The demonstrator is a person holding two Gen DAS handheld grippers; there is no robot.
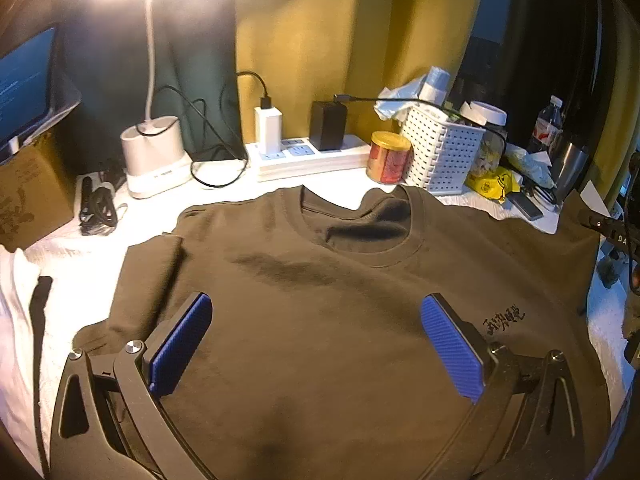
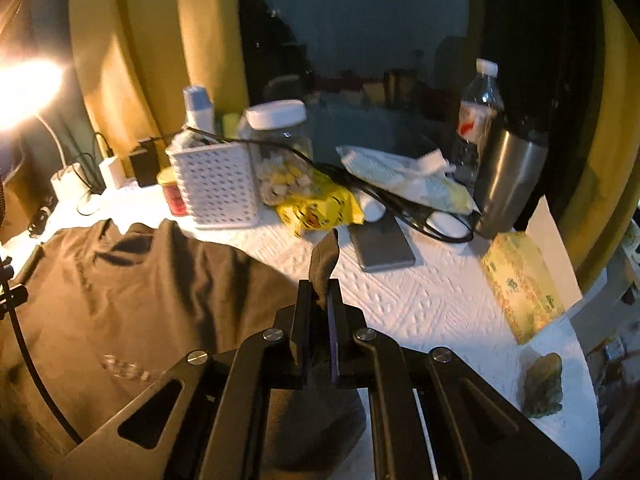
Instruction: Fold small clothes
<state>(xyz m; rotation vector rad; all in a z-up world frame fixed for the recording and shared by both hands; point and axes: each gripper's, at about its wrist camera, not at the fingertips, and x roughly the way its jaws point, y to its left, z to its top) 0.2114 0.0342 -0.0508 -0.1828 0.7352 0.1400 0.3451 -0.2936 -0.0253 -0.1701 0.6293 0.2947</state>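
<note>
A dark brown T-shirt (image 1: 320, 300) lies front up on the white table cover, collar toward the back, small black lettering (image 1: 502, 320) on its chest. Its left sleeve (image 1: 148, 276) is folded onto the body. My left gripper (image 1: 316, 304) hovers above the shirt's chest, jaws wide open, blue pads (image 1: 182, 344) with nothing between them. In the right wrist view the shirt (image 2: 132, 292) spreads to the left. My right gripper (image 2: 320, 292) is shut on a pinch of the shirt's right sleeve (image 2: 326, 260), which sticks up past the fingertips and is lifted off the table.
Along the back stand a lit lamp's base (image 1: 154, 156), a power strip (image 1: 308, 156), a red tin (image 1: 388, 156), a white basket (image 1: 444, 152), a jar (image 2: 280, 148), a water bottle (image 2: 476, 120) and a steel flask (image 2: 508, 184). A phone (image 2: 380, 244), tissue pack (image 2: 520, 284) and small figurine (image 2: 544, 384) lie at the right.
</note>
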